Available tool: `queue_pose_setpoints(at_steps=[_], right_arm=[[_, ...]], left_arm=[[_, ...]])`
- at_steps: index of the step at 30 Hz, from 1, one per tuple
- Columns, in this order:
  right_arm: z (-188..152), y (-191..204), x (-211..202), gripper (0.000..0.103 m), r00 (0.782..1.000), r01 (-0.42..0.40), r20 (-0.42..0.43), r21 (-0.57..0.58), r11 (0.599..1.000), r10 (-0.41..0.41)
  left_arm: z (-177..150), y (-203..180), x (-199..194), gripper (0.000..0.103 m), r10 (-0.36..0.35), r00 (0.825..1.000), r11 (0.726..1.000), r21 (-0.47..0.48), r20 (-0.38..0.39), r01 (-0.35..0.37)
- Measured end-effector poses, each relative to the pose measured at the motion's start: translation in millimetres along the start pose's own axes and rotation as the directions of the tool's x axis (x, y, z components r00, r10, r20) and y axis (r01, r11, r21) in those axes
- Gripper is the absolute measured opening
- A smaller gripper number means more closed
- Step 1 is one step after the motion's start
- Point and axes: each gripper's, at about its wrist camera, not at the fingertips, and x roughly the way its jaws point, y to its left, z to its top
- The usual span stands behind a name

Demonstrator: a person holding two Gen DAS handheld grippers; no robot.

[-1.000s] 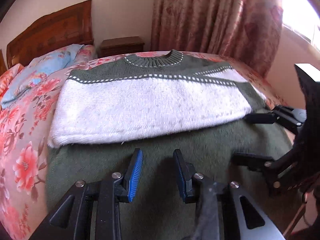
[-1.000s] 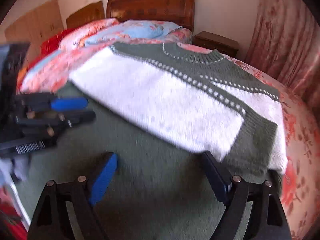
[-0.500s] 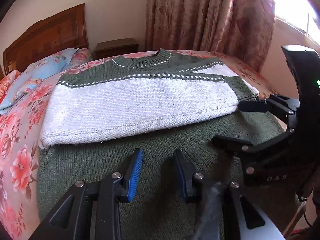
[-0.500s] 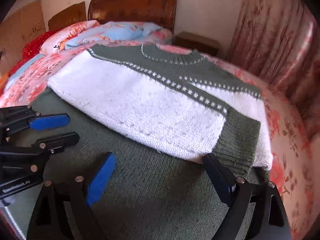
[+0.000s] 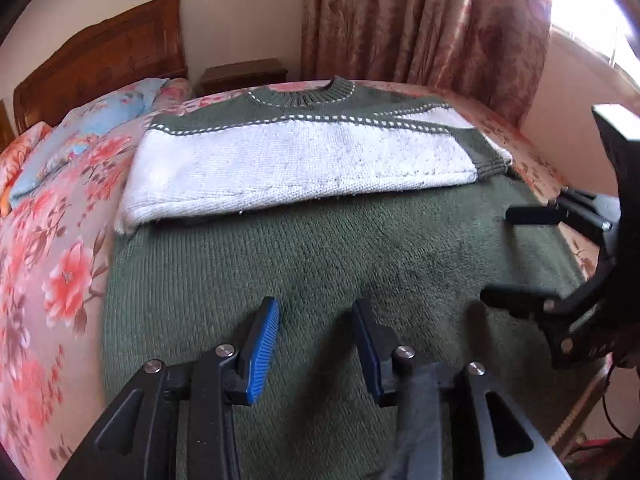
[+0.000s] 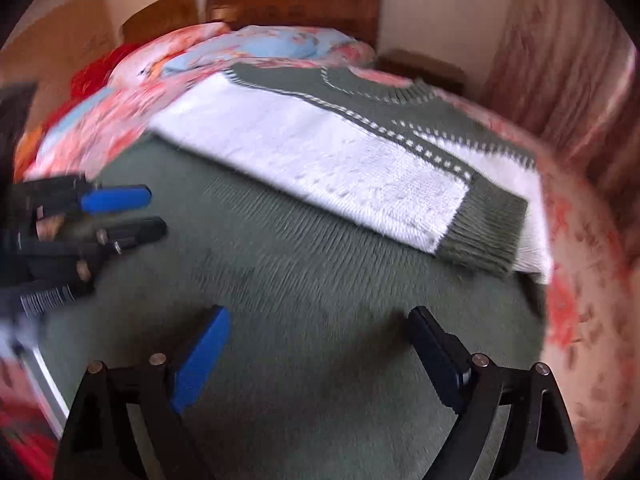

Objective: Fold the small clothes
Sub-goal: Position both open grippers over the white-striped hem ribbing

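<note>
A green and white knitted sweater [image 5: 320, 256] lies flat on the bed, its white sleeve [image 5: 304, 160] folded across the chest and ending in a green cuff [image 6: 484, 232]. My left gripper [image 5: 315, 308] hovers over the green lower part, its jaws opening and nothing between them. My right gripper [image 6: 319, 314] stands wide open over the same green part, nearer the cuff side, with nothing held. Each gripper shows in the other's view: the right gripper [image 5: 496, 257] at the right edge, the left gripper [image 6: 156, 210] at the left edge.
The bed has a floral pink sheet [image 5: 60, 264] and pillows [image 5: 92, 124] by a wooden headboard [image 5: 100, 64]. A nightstand [image 5: 244, 74] stands behind, and curtains [image 5: 420, 20] hang at the right. The bed's edge runs just right of the sweater.
My left gripper has slid sideways over the green part, away from the right gripper, and its jaws stand a little wider. The right wrist view is now blurred by motion.
</note>
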Motion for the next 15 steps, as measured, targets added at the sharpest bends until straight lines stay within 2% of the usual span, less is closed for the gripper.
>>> queue_pose_setpoints(at_steps=[3, 4, 6, 7, 10, 15], right_arm=[[-8.8, 10.9, 3.1, 0.103, 1.000, -0.020, 0.023, -0.012, 1.000, 0.020], [-12.3, 13.8, 0.7, 0.103, 0.999, -0.028, 0.016, -0.024, 0.999, 0.029], [-25.5, 19.0, -8.5, 0.103, 0.999, -0.038, -0.003, -0.053, 0.998, 0.038], [-36.3, 18.7, -14.8, 0.103, 0.999, -0.048, -0.008, -0.061, 0.997, 0.048], [-69.3, 10.3, -33.9, 0.103, 0.998, -0.059, -0.014, -0.057, 0.997, 0.058], [-119.3, -0.6, -66.1, 0.103, 0.999, -0.053, -0.012, -0.062, 0.997, 0.053]], left_arm=[[-10.2, -4.7, -6.9, 0.038, -0.044, 0.999, 0.999, -0.016, -0.001, 0.044], [-15.9, -9.4, -9.4, 0.038, -0.039, 0.999, 0.999, 0.018, -0.006, 0.039], [-31.6, -18.6, -18.8, 0.039, 0.027, 1.000, 0.991, 0.132, 0.009, -0.028], [-38.0, -16.5, -23.7, 0.041, 0.030, 0.999, 0.989, 0.142, 0.009, -0.031], [-53.3, 9.4, -37.6, 0.041, -0.022, 1.000, 0.998, 0.057, -0.013, 0.022], [-78.4, 30.8, -58.5, 0.041, 0.009, 1.000, 0.998, 0.066, -0.027, -0.007]])
